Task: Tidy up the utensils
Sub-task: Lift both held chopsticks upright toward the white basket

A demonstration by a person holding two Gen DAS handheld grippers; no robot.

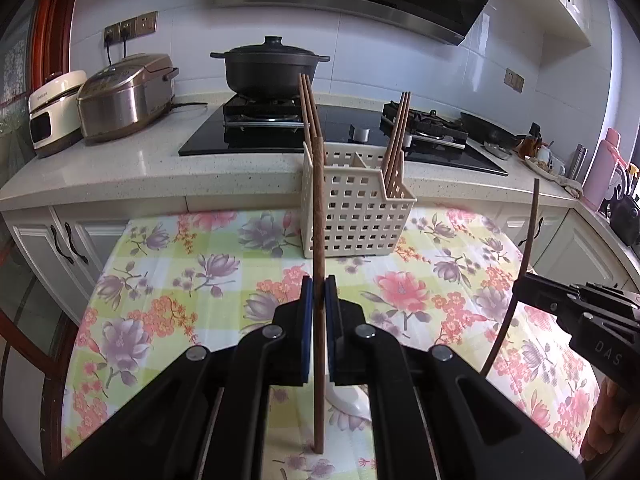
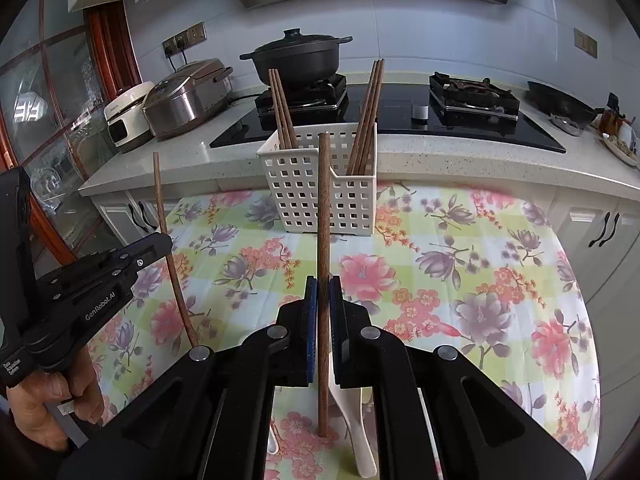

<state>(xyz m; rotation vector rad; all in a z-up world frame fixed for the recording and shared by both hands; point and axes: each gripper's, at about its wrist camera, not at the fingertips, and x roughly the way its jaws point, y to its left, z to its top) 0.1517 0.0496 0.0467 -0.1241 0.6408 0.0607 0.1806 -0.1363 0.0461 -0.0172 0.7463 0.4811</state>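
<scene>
Holding one chopstick apiece, we have both grippers clenched on wood above the flowered bench. Our left gripper (image 1: 319, 294) pinches a brown chopstick (image 1: 318, 240) between its blue pads, the stick standing nearly upright with its lower end hanging over the tablecloth (image 1: 180, 272). Our right gripper (image 2: 323, 294) grasps a second chopstick (image 2: 323, 216) in the same way, also close to upright.

Each gripper shows in the other's camera: from the left wrist the right one sits at the right edge with its stick rising thin and dark, and from the right wrist the left one sits at the left edge, a hand (image 2: 48, 404) wrapped round its handle.

Ahead of both stands a white slotted basket (image 2: 304, 200) on the far part of the tablecloth, split into compartments. Two bundles of chopsticks already lean in it, one in the left compartment (image 2: 282, 112) and one in the right (image 2: 368, 120) (their tips tilt away from each other).

Under the grippers, near the bench's front edge, lies a white spoon (image 2: 356, 428).

Behind the basket runs a kitchen counter with a black pot (image 1: 270, 68) on the stove and a rice cooker (image 1: 124, 96) to its left.
</scene>
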